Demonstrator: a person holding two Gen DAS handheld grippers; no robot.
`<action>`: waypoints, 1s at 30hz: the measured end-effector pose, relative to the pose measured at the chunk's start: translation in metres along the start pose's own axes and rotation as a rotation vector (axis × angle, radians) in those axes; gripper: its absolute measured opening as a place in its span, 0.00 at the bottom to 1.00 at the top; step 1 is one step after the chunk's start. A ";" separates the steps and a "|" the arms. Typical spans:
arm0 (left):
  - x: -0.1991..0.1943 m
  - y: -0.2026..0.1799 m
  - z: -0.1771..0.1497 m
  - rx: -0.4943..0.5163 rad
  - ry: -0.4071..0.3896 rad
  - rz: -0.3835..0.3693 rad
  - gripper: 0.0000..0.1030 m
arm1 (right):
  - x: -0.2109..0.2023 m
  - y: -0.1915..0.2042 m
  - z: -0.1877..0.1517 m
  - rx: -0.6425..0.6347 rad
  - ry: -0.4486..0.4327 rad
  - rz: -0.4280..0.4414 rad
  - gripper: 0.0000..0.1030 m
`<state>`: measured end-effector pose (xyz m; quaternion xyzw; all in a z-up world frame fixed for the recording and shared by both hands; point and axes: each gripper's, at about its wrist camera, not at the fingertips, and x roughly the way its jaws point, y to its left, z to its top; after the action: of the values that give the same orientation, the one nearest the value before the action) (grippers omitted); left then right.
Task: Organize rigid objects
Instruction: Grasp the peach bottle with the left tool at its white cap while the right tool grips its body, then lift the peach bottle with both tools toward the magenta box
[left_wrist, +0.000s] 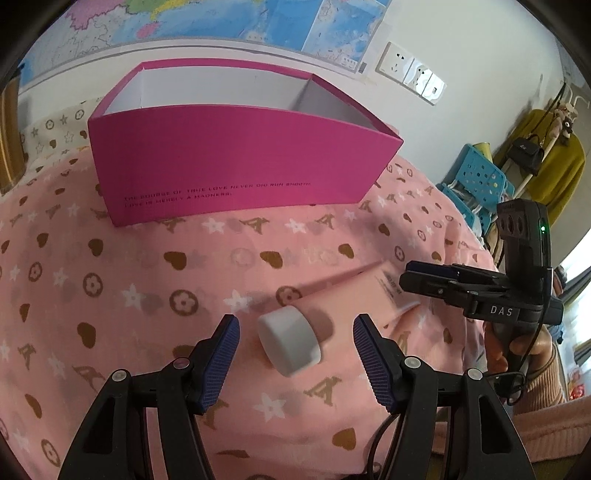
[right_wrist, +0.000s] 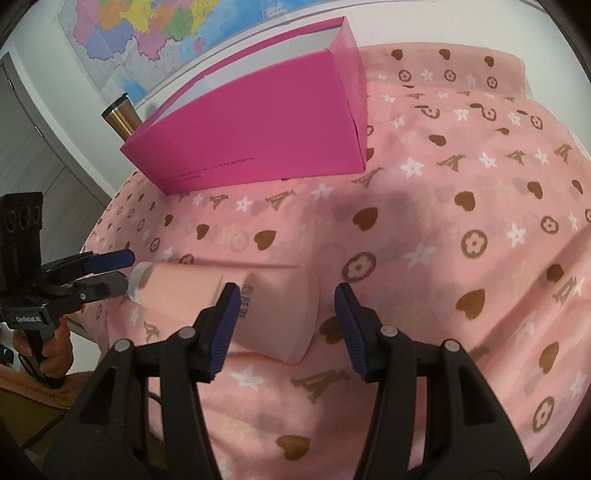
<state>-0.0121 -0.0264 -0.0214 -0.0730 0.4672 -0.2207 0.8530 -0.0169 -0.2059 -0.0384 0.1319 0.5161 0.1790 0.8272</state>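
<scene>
A pink tube (left_wrist: 351, 295) with a white cap (left_wrist: 290, 341) lies on the pink patterned cloth (left_wrist: 110, 295). My left gripper (left_wrist: 296, 321) is open, its blue pads either side of the cap with a gap on each side. In the right wrist view the tube (right_wrist: 266, 306) lies crosswise, with its flat end between the blue pads of my open right gripper (right_wrist: 288, 291); the right pad stands clear of it. The left gripper (right_wrist: 123, 271) sits at the cap end (right_wrist: 138, 282). The right gripper (left_wrist: 410, 275) shows at the tube's far end. Behind stands an open magenta box (left_wrist: 240, 166), also seen as the box (right_wrist: 258, 140).
A metal flask (right_wrist: 120, 114) stands left of the box near the wall. A blue perforated stool (left_wrist: 476, 177) and hanging clothes (left_wrist: 554, 166) are off the bed's right side. A hand (left_wrist: 517, 343) holds the right gripper's handle. Bare cloth (right_wrist: 480, 221) spreads right of the tube.
</scene>
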 end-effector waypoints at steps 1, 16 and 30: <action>0.000 0.000 -0.001 -0.002 0.002 0.001 0.63 | 0.001 0.001 -0.001 -0.002 0.003 0.001 0.53; 0.006 -0.005 -0.006 -0.020 0.033 -0.029 0.51 | 0.003 0.010 -0.004 -0.025 0.010 -0.007 0.54; 0.007 -0.006 -0.004 -0.028 0.025 -0.017 0.48 | 0.004 0.012 -0.004 -0.029 0.017 -0.014 0.54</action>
<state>-0.0141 -0.0344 -0.0272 -0.0861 0.4802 -0.2223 0.8442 -0.0205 -0.1934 -0.0382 0.1145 0.5215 0.1818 0.8258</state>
